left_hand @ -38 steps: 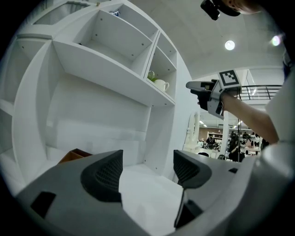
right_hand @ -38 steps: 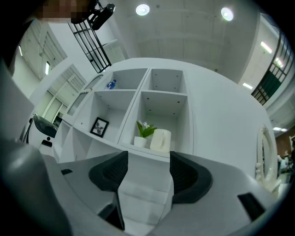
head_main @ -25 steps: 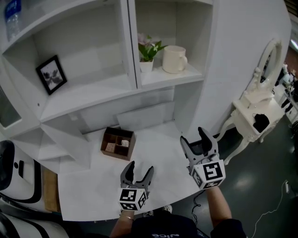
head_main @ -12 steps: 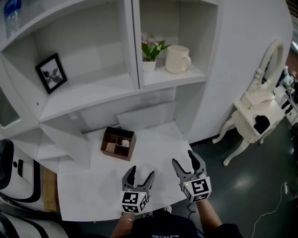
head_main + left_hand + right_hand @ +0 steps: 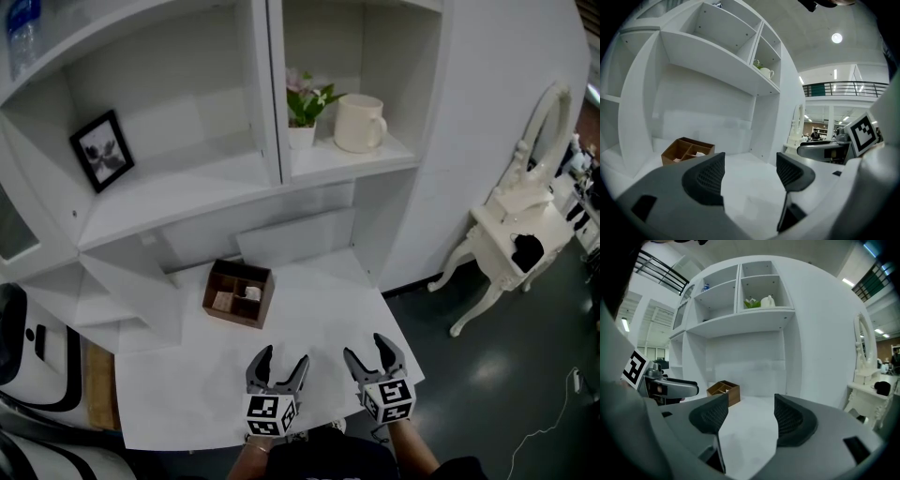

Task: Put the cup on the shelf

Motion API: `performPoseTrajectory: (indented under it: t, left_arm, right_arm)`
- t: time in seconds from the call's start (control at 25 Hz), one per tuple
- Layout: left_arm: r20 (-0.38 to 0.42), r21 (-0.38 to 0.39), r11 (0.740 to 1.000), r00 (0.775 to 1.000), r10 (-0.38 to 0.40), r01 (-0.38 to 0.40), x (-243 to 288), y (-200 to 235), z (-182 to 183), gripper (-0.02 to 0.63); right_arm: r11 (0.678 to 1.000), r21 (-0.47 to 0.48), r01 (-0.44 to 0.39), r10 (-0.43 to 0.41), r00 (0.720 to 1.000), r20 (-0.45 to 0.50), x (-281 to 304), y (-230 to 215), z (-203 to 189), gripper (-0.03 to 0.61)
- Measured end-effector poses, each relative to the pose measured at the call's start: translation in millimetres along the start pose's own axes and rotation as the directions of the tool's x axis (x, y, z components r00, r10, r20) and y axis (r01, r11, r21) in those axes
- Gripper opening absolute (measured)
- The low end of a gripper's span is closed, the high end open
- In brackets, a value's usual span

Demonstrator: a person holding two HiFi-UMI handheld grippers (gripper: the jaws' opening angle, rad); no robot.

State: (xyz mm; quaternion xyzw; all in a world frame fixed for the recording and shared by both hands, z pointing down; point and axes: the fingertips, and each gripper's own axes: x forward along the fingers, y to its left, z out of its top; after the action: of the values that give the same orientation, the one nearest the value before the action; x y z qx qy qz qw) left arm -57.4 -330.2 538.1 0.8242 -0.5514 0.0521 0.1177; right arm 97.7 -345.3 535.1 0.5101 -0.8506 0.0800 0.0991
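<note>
A cream cup (image 5: 359,123) stands upright on the white shelf (image 5: 352,157) in the right compartment, handle to the right, beside a small potted plant (image 5: 302,108). The cup shows small in the left gripper view (image 5: 766,72) and the right gripper view (image 5: 768,301). My left gripper (image 5: 277,365) and right gripper (image 5: 373,350) hover side by side low over the white table's near edge, both open with nothing between the jaws. The left gripper (image 5: 749,172) and the right gripper (image 5: 749,414) face the shelf unit.
A brown wooden divided box (image 5: 238,292) sits on the white table (image 5: 309,309) ahead of the grippers. A framed picture (image 5: 101,150) leans in the left compartment. A white dressing table with mirror (image 5: 520,216) stands to the right on the dark floor.
My right gripper has drawn back and down from the table's right corner to the near edge, beside the left one. The left gripper has slipped slightly toward me.
</note>
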Motion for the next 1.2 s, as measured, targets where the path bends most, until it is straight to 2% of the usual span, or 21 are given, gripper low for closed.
performPoseTrajectory:
  t: [0.24, 0.4, 0.52, 0.68, 0.8, 0.88, 1.2]
  left_arm:
    - [0.012, -0.002, 1.0, 1.0, -0.028, 0.028, 6, -5, 8, 0.331]
    - [0.017, 0.003, 0.999, 0.999, -0.046, 0.046, 7, -8, 11, 0.318]
    - [0.019, 0.009, 0.999, 0.998, -0.053, 0.053, 7, -9, 11, 0.257]
    - [0.017, -0.002, 0.999, 0.999, -0.047, 0.048, 7, -10, 10, 0.114]
    - [0.016, -0.003, 0.999, 0.999, -0.041, 0.041, 5, -9, 9, 0.047]
    - [0.016, 0.001, 0.999, 0.999, -0.043, 0.043, 5, -10, 9, 0.006]
    - [0.034, 0.034, 0.997, 0.997, -0.066, 0.065, 5, -21, 15, 0.003]
  right_arm:
    - [0.999, -0.044, 0.012, -0.011, 0.999, 0.032, 2, -1, 12, 0.31]
    - [0.998, -0.053, 0.027, -0.024, 0.998, 0.062, 3, -1, 19, 0.244]
    - [0.997, -0.077, 0.02, -0.015, 0.998, 0.065, 3, 4, 21, 0.185]
    - [0.996, -0.077, 0.036, -0.028, 0.995, 0.1, 1, 3, 27, 0.109]
    - [0.997, -0.067, 0.048, -0.038, 0.991, 0.131, -2, 1, 34, 0.028]
    - [0.996, -0.077, 0.035, -0.024, 0.99, 0.137, -3, 5, 36, 0.011]
    - [0.996, -0.091, 0.025, -0.012, 0.99, 0.14, -3, 10, 37, 0.011]
